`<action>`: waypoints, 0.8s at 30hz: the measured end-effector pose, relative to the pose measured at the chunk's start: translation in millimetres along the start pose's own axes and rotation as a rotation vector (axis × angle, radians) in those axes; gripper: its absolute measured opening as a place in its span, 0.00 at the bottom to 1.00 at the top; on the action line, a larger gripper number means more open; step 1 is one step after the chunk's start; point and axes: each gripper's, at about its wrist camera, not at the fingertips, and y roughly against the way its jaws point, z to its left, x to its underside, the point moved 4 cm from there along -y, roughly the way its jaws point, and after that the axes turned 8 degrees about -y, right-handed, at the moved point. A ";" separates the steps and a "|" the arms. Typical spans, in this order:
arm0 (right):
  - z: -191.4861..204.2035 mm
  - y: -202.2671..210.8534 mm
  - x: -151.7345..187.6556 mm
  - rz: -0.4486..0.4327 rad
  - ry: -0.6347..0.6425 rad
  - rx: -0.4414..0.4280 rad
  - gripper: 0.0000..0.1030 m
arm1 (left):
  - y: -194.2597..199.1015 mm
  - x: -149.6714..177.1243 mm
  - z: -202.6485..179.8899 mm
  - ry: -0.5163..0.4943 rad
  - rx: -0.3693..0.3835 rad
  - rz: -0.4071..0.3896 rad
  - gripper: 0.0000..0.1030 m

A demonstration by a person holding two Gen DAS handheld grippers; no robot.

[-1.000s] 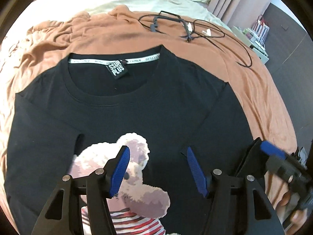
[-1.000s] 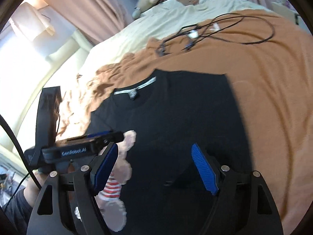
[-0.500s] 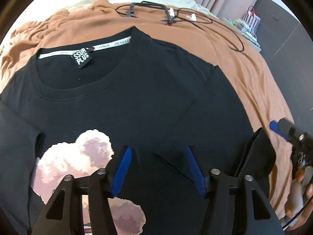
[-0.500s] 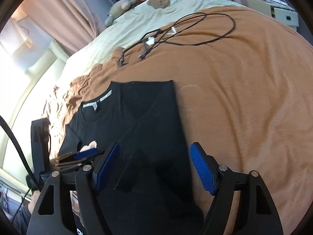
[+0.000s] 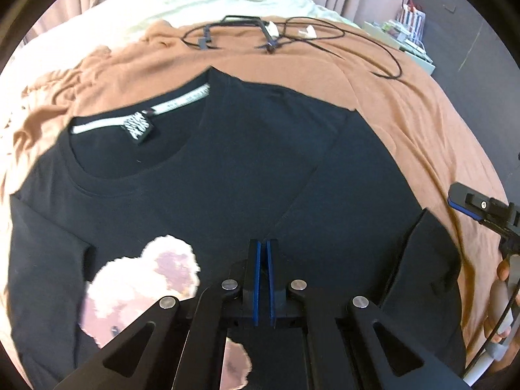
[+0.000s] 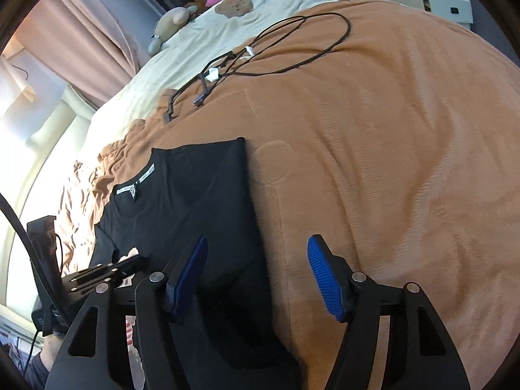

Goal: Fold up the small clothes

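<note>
Black T-shirt (image 5: pixel 247 175) spread front-up on the brown blanket (image 5: pixel 406 104) over the bed, collar and label (image 5: pixel 140 127) toward the far end, bear print (image 5: pixel 139 286) low on the chest. One side already turned in over the chest, leaving a straight edge along the blanket in the right wrist view (image 6: pixel 208 201).

Left gripper (image 5: pixel 264 253) low over the middle of the shirt, blue pads pressed together; cannot tell whether any cloth is pinched between them, since nothing shows at the tips. Right gripper (image 6: pixel 256 260) wide apart, empty, hovering over the folded edge where shirt meets blanket.

Probably light, thin and limp: no stiffness to carry a fold, likely to sag and crease from any single pinch. Not slippery against the fuzzy blanket, so apt to drag and bunch rather than slide. Nothing fragile, though the print may crease.

Best taken at seams and doubled edges: shoulder seam, hem, or sleeve edge. Two holds well apart along one side, lifted together, to keep the fold line straight. Worth staying clear of the black cable (image 5: pixel 325 32) lying beyond the collar.
</note>
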 end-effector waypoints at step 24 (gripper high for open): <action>4.4 -20.2 2.2 0.063 0.051 0.032 0.61 | -5.1 -3.0 35.5 -0.001 -0.172 0.055 0.04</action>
